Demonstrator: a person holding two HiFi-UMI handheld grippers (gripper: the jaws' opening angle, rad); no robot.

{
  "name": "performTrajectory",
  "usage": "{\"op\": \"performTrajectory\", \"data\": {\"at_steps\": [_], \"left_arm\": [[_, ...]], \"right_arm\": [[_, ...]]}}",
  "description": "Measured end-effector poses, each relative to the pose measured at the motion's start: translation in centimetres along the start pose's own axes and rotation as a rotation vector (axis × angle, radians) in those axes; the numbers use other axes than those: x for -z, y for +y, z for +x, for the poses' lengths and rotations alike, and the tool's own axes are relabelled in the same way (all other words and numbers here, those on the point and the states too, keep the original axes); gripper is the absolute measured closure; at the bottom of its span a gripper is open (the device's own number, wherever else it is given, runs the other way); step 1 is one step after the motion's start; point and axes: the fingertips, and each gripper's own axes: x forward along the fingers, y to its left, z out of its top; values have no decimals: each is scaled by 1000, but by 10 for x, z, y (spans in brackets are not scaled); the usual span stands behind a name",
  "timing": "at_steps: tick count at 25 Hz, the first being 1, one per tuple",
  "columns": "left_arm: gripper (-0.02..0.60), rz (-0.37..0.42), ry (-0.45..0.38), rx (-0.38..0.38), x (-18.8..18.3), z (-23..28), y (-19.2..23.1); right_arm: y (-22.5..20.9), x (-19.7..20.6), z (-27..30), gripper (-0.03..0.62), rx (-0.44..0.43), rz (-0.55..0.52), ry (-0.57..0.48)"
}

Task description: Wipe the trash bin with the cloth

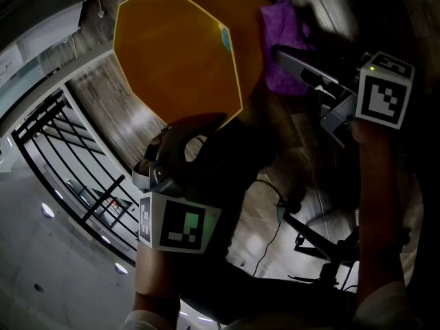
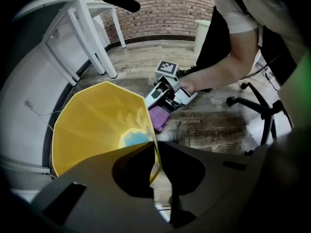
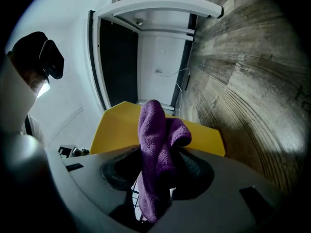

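The yellow trash bin [image 1: 175, 50] stands open-mouthed on the wood floor below me. My left gripper [image 1: 196, 126] points steeply down and is shut on the bin's near rim [image 2: 154, 152]; the left gripper view looks into the yellow inside [image 2: 92, 125], where a blue patch lies at the bottom. My right gripper [image 1: 283, 55] is level beside the bin's right wall, shut on a purple cloth [image 1: 285, 36]. In the right gripper view the cloth [image 3: 155, 144] hangs bunched between the jaws, close to the bin's outer wall [image 3: 204, 135]. The left gripper view shows the cloth [image 2: 158, 118] next to the bin's side.
A black railing [image 1: 75, 157] runs along the left. An office chair base [image 2: 255, 106] and cables [image 1: 275, 232] lie on the floor to the right. White table legs [image 2: 82, 28] stand behind the bin, with a white frame [image 3: 160, 8] beyond it.
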Motion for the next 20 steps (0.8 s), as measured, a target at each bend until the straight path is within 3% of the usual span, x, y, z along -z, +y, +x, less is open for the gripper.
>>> {"op": "performTrajectory", "data": {"at_steps": [5, 11, 16, 20], "left_arm": [[555, 0, -4, 15, 1, 0, -4], [555, 12, -7, 27, 3, 0, -10], [555, 15, -24, 38, 4, 2, -16], [555, 25, -26, 46, 3, 2, -19]], "right_arm": [[-40, 10, 3, 427, 87, 33, 19], [-105, 41, -2, 427, 308, 94, 73], [-130, 64, -2, 427, 424, 76, 141], [-138, 73, -3, 427, 469, 61, 175]]}}
